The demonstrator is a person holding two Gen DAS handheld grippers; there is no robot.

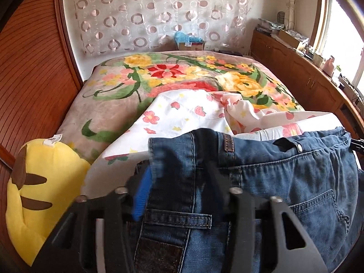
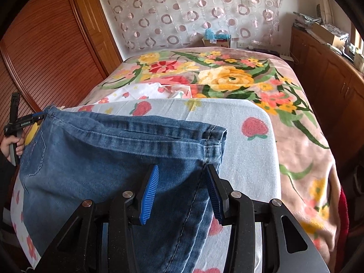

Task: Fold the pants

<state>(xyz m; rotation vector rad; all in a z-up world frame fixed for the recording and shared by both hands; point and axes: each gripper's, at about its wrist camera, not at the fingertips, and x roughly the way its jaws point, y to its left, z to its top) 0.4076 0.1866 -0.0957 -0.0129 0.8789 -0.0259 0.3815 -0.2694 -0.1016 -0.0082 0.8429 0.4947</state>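
Note:
Blue jeans [image 2: 102, 159] lie across a strawberry-print sheet [image 2: 245, 136] on the bed. My left gripper [image 1: 179, 166] is shut on the waistband end of the jeans [image 1: 284, 182], and the denim bunches between its fingers and covers part of the blue pad. In the right wrist view that left gripper [image 2: 37, 116] pulls the waist corner up to a point, with a hand [image 2: 9, 145] on its handle. My right gripper [image 2: 182, 166] straddles the leg near the hem. Its jaws are partly closed, and the denim lies smooth between the blue pads [image 2: 149, 193] without being pinched.
A yellow plush toy [image 1: 38, 182] sits at the bed's left edge. A floral blanket [image 2: 227, 77] covers the far half of the bed. A louvered wooden door [image 2: 45, 45] stands at the left, and a low wooden cabinet [image 2: 329, 79] runs along the right.

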